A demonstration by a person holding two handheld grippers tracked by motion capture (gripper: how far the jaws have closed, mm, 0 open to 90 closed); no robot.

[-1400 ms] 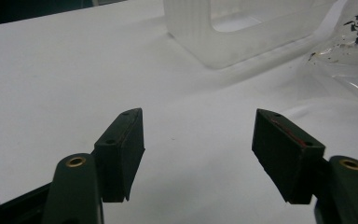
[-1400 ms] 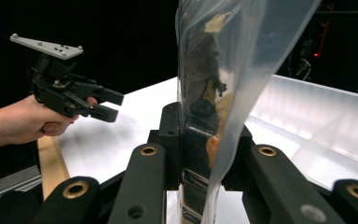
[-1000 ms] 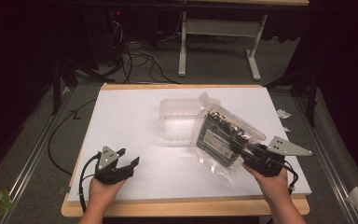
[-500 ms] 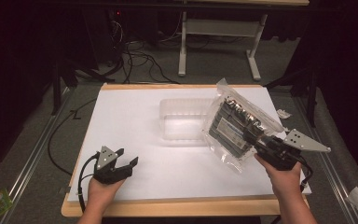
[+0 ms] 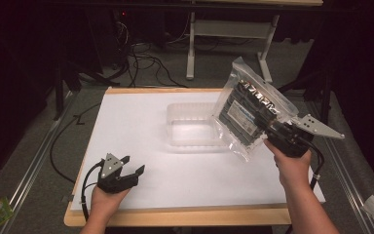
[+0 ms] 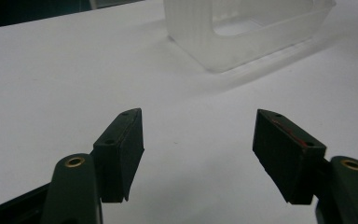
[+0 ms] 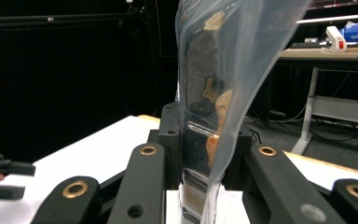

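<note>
A clear plastic bag (image 5: 250, 111) with dark packaged items inside is held up above the table's right side. My right gripper (image 5: 272, 129) is shut on the bag's lower edge; in the right gripper view the bag (image 7: 223, 70) rises upright between the closed jaws. A clear plastic tray (image 5: 191, 126) lies on the white table top, just left of the bag. My left gripper (image 5: 131, 168) rests near the front left of the table, open, with nothing between its fingers (image 6: 121, 144). In the left gripper view the tray (image 6: 251, 32) sits farther ahead.
The white sheet (image 5: 141, 122) covers a wooden table (image 5: 175, 217). Cables (image 5: 141, 53) and a desk frame (image 5: 233, 29) stand on the floor behind. A metal rail (image 5: 24, 170) runs along the left side.
My right gripper has lifted the bag off the table and carried it up and to the right, tilting it upright. The left gripper has stayed in place.
</note>
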